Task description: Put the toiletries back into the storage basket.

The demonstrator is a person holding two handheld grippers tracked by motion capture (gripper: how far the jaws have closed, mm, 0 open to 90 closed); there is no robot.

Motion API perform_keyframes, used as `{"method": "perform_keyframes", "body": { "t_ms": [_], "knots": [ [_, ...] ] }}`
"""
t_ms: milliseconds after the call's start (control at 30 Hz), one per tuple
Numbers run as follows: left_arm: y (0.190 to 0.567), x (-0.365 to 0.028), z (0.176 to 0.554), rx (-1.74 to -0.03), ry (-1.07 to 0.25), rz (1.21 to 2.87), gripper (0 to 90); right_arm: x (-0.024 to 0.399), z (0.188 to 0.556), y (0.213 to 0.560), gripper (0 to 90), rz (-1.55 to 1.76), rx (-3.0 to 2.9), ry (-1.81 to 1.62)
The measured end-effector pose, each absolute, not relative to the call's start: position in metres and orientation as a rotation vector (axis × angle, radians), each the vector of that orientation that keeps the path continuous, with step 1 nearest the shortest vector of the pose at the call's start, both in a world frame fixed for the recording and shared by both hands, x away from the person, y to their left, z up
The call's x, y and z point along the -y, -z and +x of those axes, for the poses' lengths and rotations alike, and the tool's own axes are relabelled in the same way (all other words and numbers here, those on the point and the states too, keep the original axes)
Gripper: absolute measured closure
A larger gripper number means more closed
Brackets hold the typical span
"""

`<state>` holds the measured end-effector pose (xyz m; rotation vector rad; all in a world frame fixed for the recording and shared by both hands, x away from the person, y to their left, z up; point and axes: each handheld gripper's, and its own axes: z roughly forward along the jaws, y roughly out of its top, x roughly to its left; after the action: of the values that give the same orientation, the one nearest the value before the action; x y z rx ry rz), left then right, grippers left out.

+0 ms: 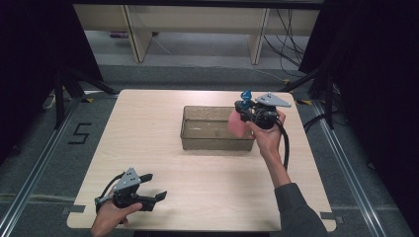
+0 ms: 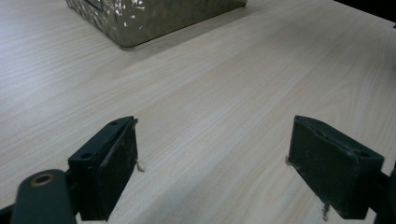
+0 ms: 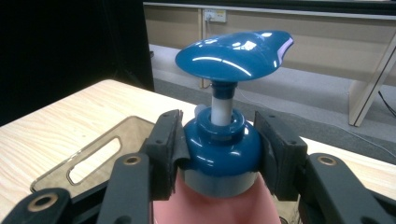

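A pink pump bottle (image 1: pixel 236 123) with a blue pump head (image 3: pixel 233 53) hangs upright over the right end of the clear plastic bin (image 1: pixel 195 142). My right gripper (image 1: pixel 247 111) is shut on it, its pads (image 3: pixel 170 142) pressing both sides of the blue collar (image 3: pixel 219 151). The bin's rim with a handle slot (image 3: pixel 93 163) lies just below and to the left in the right gripper view. My left gripper (image 1: pixel 154 186) rests low at the table's front left, jaws wide apart over bare wood, nothing between its pads (image 2: pixel 119 163).
The wooden table (image 1: pixel 148 148) has bare surface around the bin and between the two hands. A corner of the bin (image 2: pixel 140 21) lies ahead of the left gripper. Black stands and cables flank the table; wooden furniture legs stand behind it.
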<state>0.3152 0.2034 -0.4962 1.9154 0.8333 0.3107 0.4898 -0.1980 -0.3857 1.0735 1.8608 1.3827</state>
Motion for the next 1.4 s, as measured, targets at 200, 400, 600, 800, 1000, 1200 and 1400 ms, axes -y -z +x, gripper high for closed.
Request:
{"method": "perform_keyframes", "body": {
  "t_ms": [200,400,600,800,1000,1200,1400],
  "knots": [
    [0.496,-0.203,0.315,-0.829,-0.311,1.920,15.2,0.199,0.492,0.395,53.7,1.111,-1.877,-1.379],
    [0.497,-0.203,0.315,-0.825,-0.308,1.918,15.2,0.201,0.493,0.405,53.7,1.130,-1.878,-1.382],
    [0.497,-0.203,0.315,-0.826,-0.308,1.916,15.2,0.201,0.494,0.411,53.7,1.117,-1.874,-1.387],
    [0.498,-0.203,0.315,-0.823,-0.305,1.914,15.2,0.202,0.493,0.416,53.7,1.170,-1.880,-1.389],
    [0.496,-0.204,0.315,-0.832,-0.304,1.915,15.2,0.202,0.493,0.422,53.7,1.168,-1.885,-1.359],
    [0.496,-0.203,0.315,-0.828,-0.292,1.898,15.2,0.200,0.494,0.430,53.7,1.184,-1.878,-1.350],
    [0.495,-0.204,0.314,-0.840,-0.293,1.899,15.2,0.202,0.494,0.433,53.7,1.203,-1.897,-1.332]
  ]
}}
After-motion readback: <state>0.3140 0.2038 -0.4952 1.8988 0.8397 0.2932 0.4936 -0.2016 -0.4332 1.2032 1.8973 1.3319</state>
